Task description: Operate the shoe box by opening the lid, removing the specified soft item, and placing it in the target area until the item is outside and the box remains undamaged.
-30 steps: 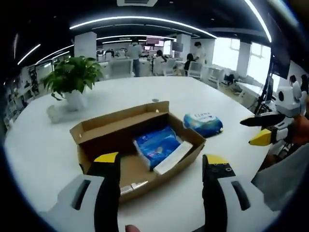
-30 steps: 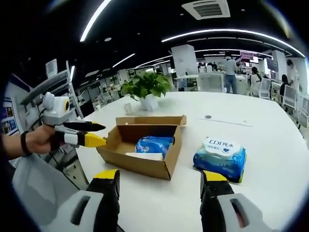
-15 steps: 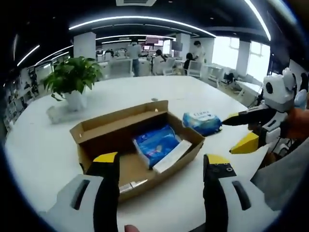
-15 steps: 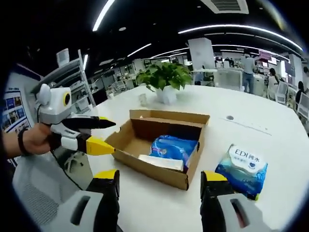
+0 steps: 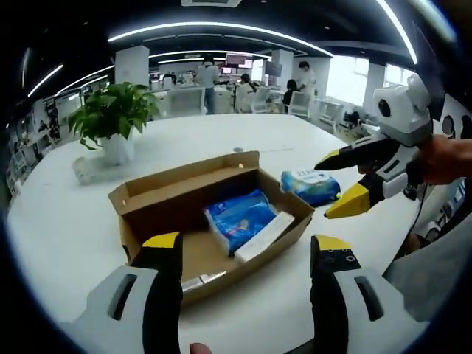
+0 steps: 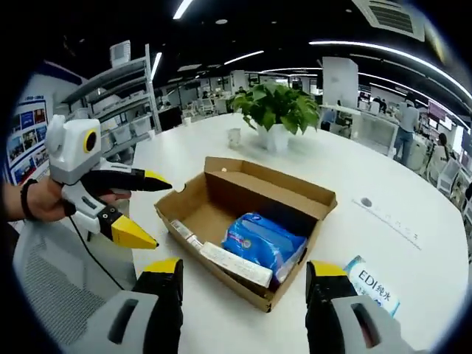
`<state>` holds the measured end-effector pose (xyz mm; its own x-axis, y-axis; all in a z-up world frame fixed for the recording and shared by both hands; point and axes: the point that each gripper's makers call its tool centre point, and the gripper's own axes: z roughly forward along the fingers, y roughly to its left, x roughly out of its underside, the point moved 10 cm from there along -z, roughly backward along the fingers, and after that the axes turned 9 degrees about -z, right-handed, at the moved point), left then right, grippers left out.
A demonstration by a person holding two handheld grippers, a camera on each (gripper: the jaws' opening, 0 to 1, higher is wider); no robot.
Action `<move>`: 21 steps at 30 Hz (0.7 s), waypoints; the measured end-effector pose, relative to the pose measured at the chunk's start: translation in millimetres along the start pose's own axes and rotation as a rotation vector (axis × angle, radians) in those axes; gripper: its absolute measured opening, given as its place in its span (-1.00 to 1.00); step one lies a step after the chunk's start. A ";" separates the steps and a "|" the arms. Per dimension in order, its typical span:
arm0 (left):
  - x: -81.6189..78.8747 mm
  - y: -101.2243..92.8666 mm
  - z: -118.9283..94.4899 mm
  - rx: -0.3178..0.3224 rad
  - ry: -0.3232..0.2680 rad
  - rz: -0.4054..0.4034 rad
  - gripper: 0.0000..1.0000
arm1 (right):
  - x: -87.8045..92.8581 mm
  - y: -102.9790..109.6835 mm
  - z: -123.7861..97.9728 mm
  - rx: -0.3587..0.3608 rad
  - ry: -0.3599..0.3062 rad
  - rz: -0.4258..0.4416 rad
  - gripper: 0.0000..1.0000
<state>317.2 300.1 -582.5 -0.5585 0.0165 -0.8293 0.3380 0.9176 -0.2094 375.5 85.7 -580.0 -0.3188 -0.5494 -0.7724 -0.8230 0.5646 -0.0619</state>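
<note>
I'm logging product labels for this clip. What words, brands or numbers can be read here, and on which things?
"EDI" with Chinese characters after it that are too small to read surely: on the blue wipes pack lying on the white table beside the cardboard box.
Blue soft pack inside the box: its print is too blurred to read.
Wall posters at left of the right gripper view: too small to read.

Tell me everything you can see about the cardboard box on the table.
The cardboard box is brown, shallow and rectangular, and it lies open on the white table with its lid flap folded back. Inside are a blue soft pack, a long white item and some small items near one wall. It looks undamaged. Neither gripper touches it.
</note>
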 end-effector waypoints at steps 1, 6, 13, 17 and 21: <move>0.2 -0.5 0.2 0.002 0.002 0.002 0.39 | -2.0 -0.9 1.8 -0.005 0.002 -0.010 0.31; 0.3 -1.0 1.2 0.004 0.004 0.009 0.39 | -12.1 -5.9 13.3 -0.028 0.029 -0.047 0.30; -0.9 0.2 0.9 -0.004 -0.001 0.010 0.40 | -22.4 -12.6 30.6 -0.053 0.094 -0.150 0.23; -1.6 2.5 -0.1 -0.013 -0.006 -0.003 0.40 | -27.9 -15.3 42.4 -0.061 0.123 -0.206 0.22; -2.0 3.9 0.3 -0.015 -0.009 -0.012 0.40 | -32.6 -19.7 52.2 -0.065 0.153 -0.260 0.20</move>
<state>319.9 303.6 -581.8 -0.5558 0.0025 -0.8313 0.3199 0.9236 -0.2111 426.6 124.6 -586.6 -0.1566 -0.7592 -0.6318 -0.9129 0.3554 -0.2008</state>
